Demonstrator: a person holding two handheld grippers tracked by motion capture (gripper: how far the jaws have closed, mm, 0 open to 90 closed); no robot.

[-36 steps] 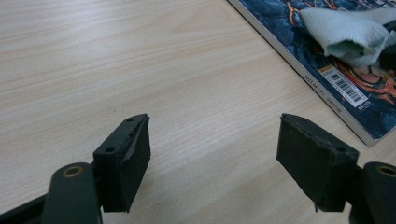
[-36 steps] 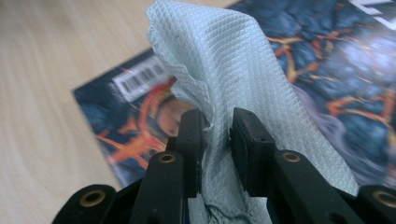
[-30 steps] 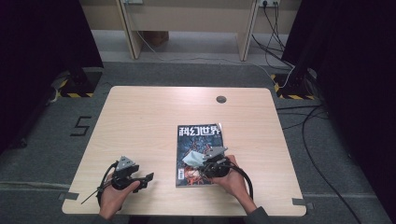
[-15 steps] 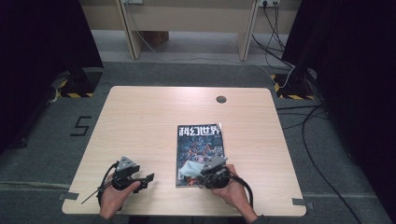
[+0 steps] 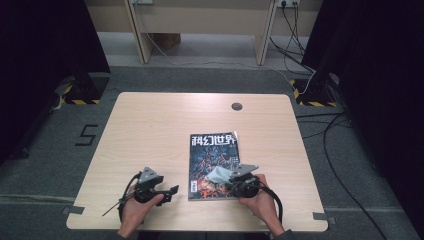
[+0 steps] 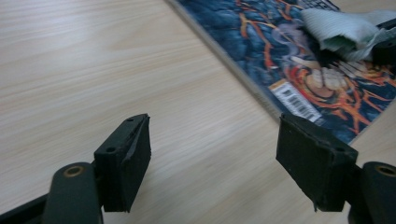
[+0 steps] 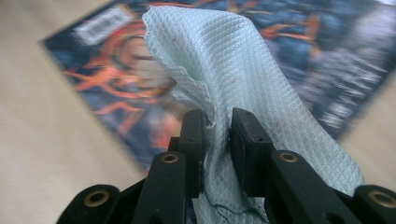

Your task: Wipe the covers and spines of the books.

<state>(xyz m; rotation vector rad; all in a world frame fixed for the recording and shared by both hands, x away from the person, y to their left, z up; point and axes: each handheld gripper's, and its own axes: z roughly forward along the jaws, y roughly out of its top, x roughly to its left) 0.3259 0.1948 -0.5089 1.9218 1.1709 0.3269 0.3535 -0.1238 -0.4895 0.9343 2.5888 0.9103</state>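
A magazine (image 5: 214,155) with a dark, orange-streaked cover lies flat on the wooden table (image 5: 150,130), right of middle near the front. My right gripper (image 5: 229,180) is shut on a pale green waffle cloth (image 5: 218,174), which rests on the magazine's lower cover. In the right gripper view the cloth (image 7: 224,60) is pinched between the pads and drapes forward over the magazine (image 7: 116,79). My left gripper (image 5: 171,190) stands open just left of the magazine's near corner, holding nothing. The left gripper view shows its jaws (image 6: 219,158) wide over bare wood, with the magazine (image 6: 289,70) and cloth (image 6: 336,32) beyond.
A round cable hole (image 5: 236,106) sits near the table's far edge. Both hands are close to the front edge. Cables (image 5: 310,75) run over the grey floor at the right, and dark curtains flank the table.
My left gripper has moved right, toward the magazine's near left corner. My right gripper has dragged the cloth over the lower cover, first toward the near edge, then back to the right.
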